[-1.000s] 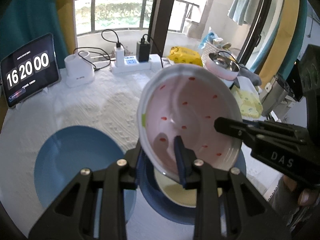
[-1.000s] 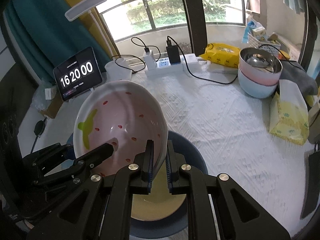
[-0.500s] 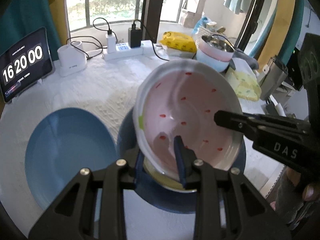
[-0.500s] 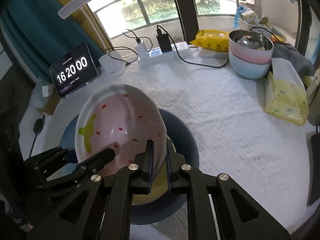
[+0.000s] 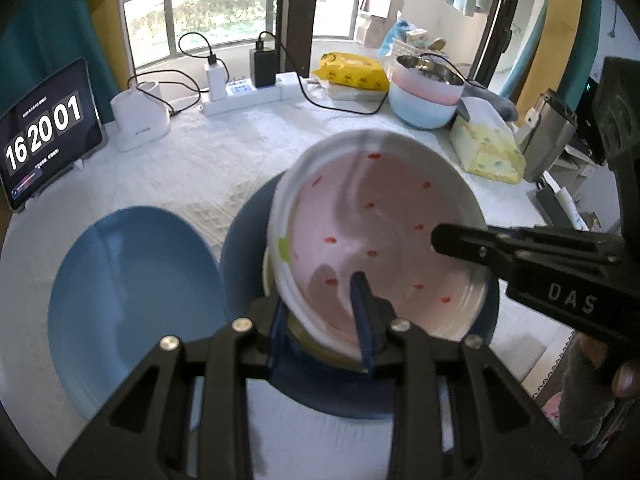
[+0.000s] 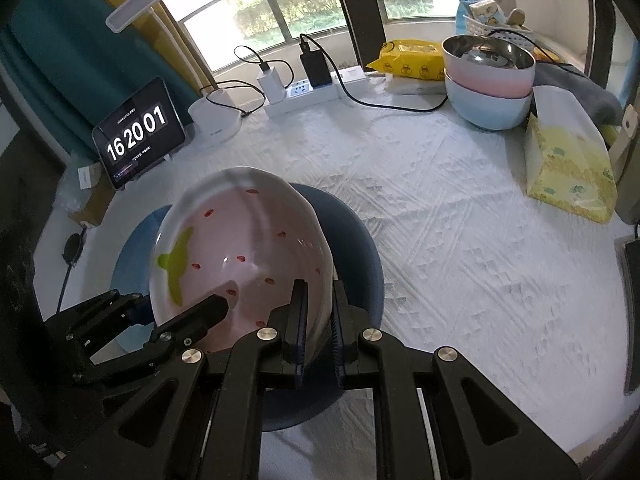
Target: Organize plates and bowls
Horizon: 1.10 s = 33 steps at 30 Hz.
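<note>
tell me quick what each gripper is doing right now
Left gripper: shut on the strawberry bowl rim, jaws just opened slightly.
Right gripper: shut on the strawberry bowl's opposite rim.

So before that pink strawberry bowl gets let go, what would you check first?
1. Right gripper clamped on the rim of the pink strawberry-patterned ceramic bowl: ok.
2. Left gripper around the opposite rim: ok.
3. Bowl lined up over the yellow dish in the dark blue plate: ok.
4. Bowl level: not ok, tilted.
5. Bowl touching the dish: cannot tell.
6. Light blue plate out of the way: ok, beside.
</note>
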Each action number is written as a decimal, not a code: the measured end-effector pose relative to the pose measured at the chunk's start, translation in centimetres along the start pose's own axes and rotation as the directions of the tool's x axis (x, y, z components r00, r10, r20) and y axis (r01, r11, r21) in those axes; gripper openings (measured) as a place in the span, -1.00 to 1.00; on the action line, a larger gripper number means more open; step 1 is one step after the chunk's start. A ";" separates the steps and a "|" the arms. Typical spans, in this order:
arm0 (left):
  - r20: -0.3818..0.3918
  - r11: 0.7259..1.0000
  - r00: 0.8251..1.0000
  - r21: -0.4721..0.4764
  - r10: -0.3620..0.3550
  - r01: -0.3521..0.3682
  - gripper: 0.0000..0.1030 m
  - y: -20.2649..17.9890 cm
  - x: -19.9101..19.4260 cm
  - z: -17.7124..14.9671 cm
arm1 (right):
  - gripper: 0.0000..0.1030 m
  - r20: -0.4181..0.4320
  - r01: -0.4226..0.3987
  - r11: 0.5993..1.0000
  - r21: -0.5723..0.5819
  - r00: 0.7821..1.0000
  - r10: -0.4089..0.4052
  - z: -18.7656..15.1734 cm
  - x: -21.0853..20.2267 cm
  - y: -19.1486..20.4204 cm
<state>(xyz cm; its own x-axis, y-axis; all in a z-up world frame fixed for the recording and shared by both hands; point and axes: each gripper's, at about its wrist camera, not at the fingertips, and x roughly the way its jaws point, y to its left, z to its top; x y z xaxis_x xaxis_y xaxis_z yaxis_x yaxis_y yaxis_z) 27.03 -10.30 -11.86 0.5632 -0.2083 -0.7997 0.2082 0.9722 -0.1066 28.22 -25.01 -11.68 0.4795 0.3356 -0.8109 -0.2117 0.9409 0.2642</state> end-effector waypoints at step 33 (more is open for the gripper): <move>0.039 0.999 0.999 -0.038 0.029 -0.027 -0.36 1.3 -1.3 -0.4 | -0.76 -0.005 0.027 0.999 -0.018 1.000 -0.028 -0.1 0.3 0.1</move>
<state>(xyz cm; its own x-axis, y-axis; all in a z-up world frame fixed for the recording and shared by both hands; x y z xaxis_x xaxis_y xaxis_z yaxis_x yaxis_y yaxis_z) 26.24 -8.71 -11.24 0.5997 -0.1845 -0.7786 0.1626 0.9808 -0.1072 28.25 -24.81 -11.90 0.4810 0.3093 -0.8203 -0.2141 0.9488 0.2322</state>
